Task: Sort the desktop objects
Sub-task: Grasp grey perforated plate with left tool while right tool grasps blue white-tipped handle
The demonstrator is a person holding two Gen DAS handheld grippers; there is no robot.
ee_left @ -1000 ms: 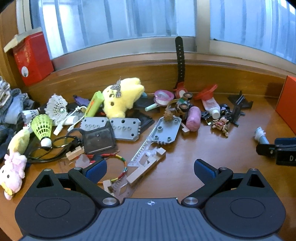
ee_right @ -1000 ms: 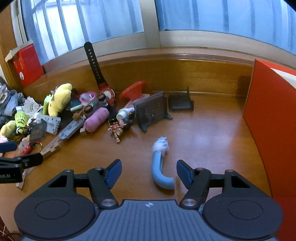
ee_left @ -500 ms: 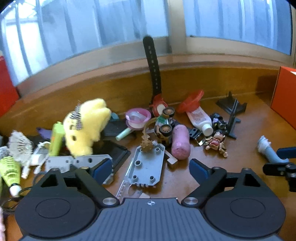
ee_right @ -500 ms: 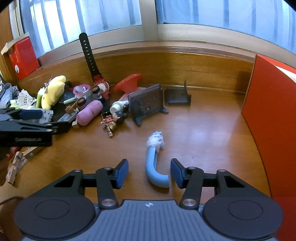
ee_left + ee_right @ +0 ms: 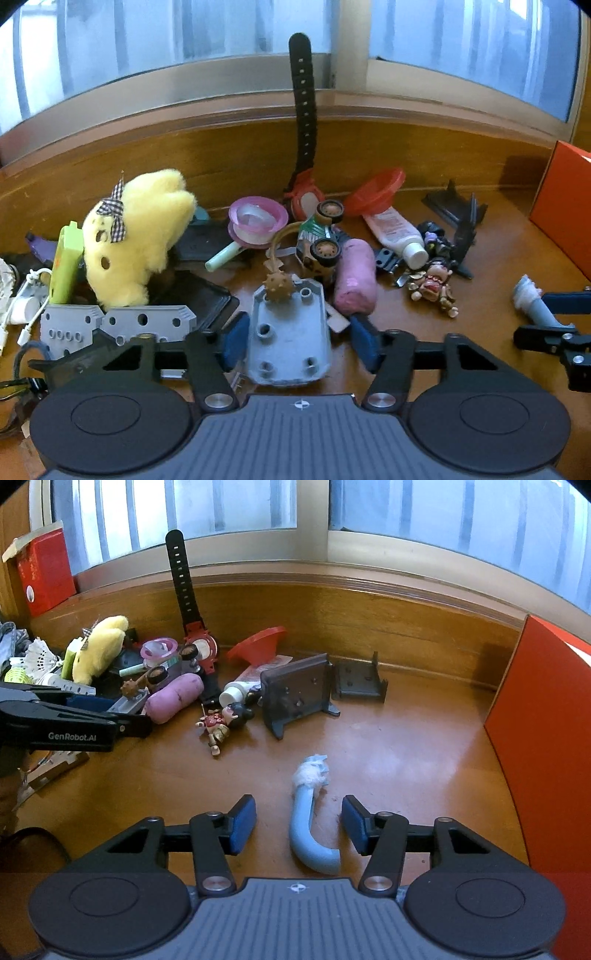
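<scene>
1. the left gripper (image 5: 297, 341) stood wide open at the lower centre of the left view, straddling the grey plate (image 5: 290, 334), probably to grasp it; nothing was held.
2. the right gripper (image 5: 299, 825) was likewise spread around the blue tube (image 5: 308, 830), lower centre of the right view, untouched.
3. the pile (image 5: 155, 675) lay mid-left, unsorted.

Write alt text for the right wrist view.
The right gripper, open, straddles a curved blue tube with a white tuft, lying on the wooden desk. A toy pile lies far left; a red box stands right.
</scene>
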